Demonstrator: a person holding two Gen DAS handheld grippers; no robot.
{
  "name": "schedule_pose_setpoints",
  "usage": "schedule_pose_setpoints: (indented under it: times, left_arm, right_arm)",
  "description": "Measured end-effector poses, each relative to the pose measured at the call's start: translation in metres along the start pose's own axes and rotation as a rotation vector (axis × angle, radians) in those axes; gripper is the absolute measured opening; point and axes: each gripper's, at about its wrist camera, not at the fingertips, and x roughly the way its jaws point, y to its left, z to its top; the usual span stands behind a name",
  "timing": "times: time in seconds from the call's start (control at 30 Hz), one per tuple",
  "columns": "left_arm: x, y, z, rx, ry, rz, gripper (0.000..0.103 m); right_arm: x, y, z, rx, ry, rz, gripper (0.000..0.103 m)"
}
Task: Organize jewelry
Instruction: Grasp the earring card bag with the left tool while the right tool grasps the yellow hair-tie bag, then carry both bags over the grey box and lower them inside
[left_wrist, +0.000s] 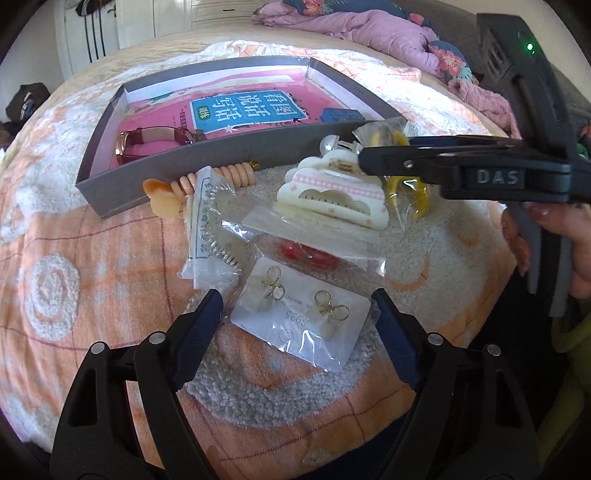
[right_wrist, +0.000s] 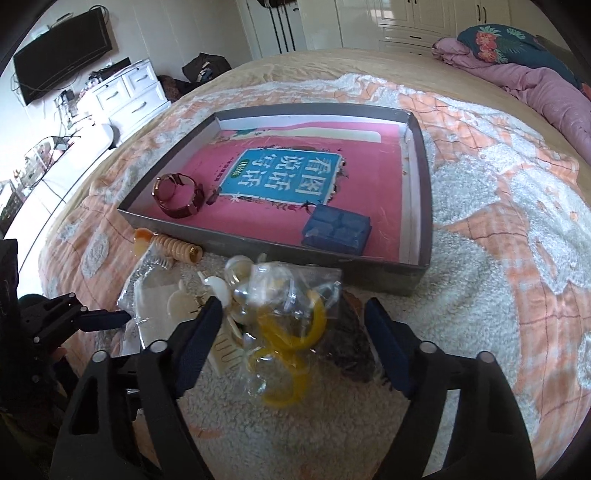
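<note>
The left gripper (left_wrist: 297, 306) stood wide open above the blanket (left_wrist: 92, 258), holding nothing; a bagged card of bow earrings (left_wrist: 301, 312) lay between its fingers, touching neither. The right gripper (right_wrist: 293, 321) was likewise wide open and empty, with a clear bag of yellow hoops (right_wrist: 286, 332) lying between its fingers. In the left view that gripper reached in from the right, over the hoops and a cream hair claw (left_wrist: 332, 194).

The grey tray (left_wrist: 177, 173) sat on the blanket just beyond the loose items. Inside it, on a pink book (right_wrist: 280, 173), were a red-strapped watch (right_wrist: 179, 195) at the near left and a blue box (right_wrist: 336, 229) at the near right.

Outside the tray, against its near wall, lay a peach spiral tie (left_wrist: 218, 177). Near it were a bagged comb (left_wrist: 212, 225) and a bagged red item (left_wrist: 310, 254), the latter too obscured to identify.
</note>
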Motion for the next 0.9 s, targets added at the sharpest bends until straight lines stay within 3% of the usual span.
schedule_pose_setpoints:
  times: [0.1, 0.27, 0.6, 0.9]
  left_arm:
    - [-0.004, 0.002, -0.002, -0.010, -0.003, -0.009, 0.074]
    - [-0.012, 0.002, -0.003, -0.021, -0.020, -0.012, 0.073]
    - [-0.043, 0.003, 0.004, -0.034, -0.091, -0.007, 0.073]
    - [-0.070, 0.028, 0.010, -0.086, -0.158, 0.051, 0.073]
  right_arm:
    - [-0.006, 0.006, 0.000, -0.042, -0.029, 0.001, 0.041]
    - [-0.014, 0.007, -0.002, -0.071, -0.051, -0.013, 0.039]
    - [-0.061, -0.014, -0.009, 0.023, -0.160, 0.010, 0.039]
    - [-0.083, -0.017, -0.006, 0.033, -0.209, 0.029, 0.039]
